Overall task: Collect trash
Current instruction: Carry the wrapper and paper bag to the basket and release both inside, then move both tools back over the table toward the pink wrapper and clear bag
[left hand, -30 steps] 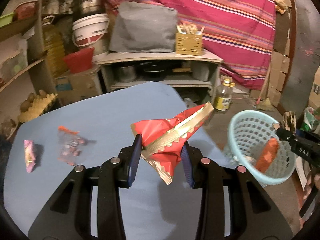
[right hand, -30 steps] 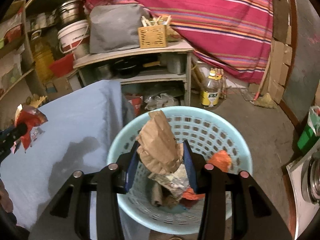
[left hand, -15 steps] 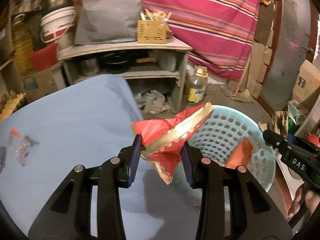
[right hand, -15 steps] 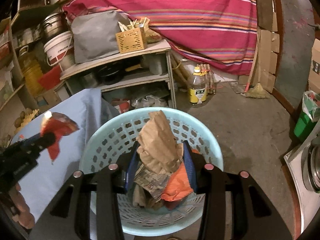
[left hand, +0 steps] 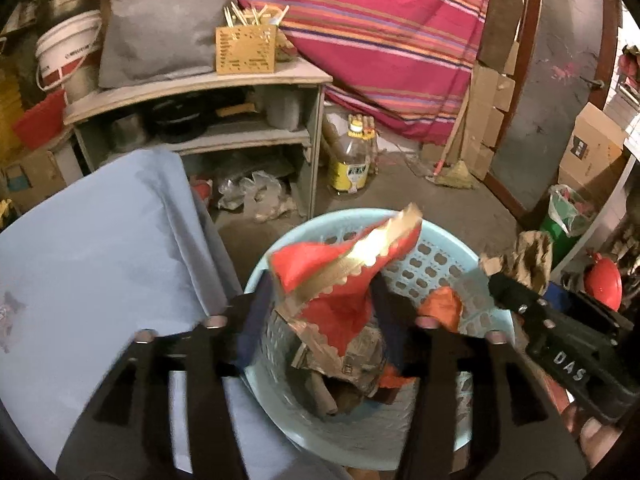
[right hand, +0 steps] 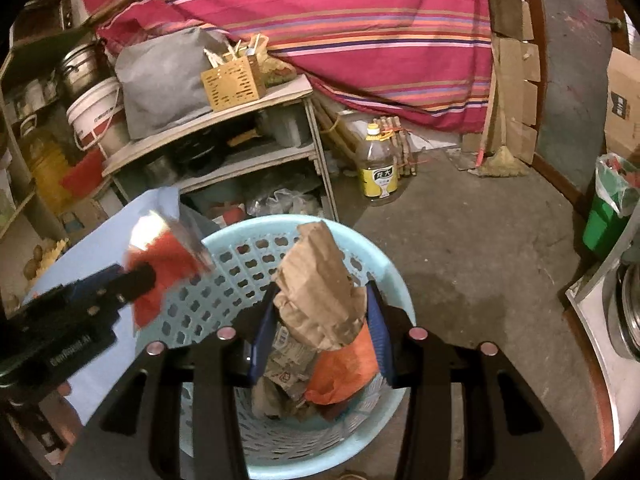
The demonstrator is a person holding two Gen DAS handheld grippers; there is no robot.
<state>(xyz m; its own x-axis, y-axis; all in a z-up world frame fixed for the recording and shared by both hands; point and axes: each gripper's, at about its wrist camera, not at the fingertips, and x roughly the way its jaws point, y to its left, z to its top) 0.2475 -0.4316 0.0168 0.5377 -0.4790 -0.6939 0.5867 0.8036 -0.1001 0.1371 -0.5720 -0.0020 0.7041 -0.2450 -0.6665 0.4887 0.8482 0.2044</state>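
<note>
Basket (right hand: 224, 236): one; wrappers gripped: red (left hand: 340, 280), brown (right hand: 316, 292).

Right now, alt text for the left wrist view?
The left tongs are opening around a red wrapper over a pale blue basket of trash. The right tongs hold a brown paper bag at right; a blue-covered table lies left.

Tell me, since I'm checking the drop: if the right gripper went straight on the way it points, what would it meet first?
Probably the trash in the blue basket; the right gripper, holding the brown paper bag, points down into it.
</note>
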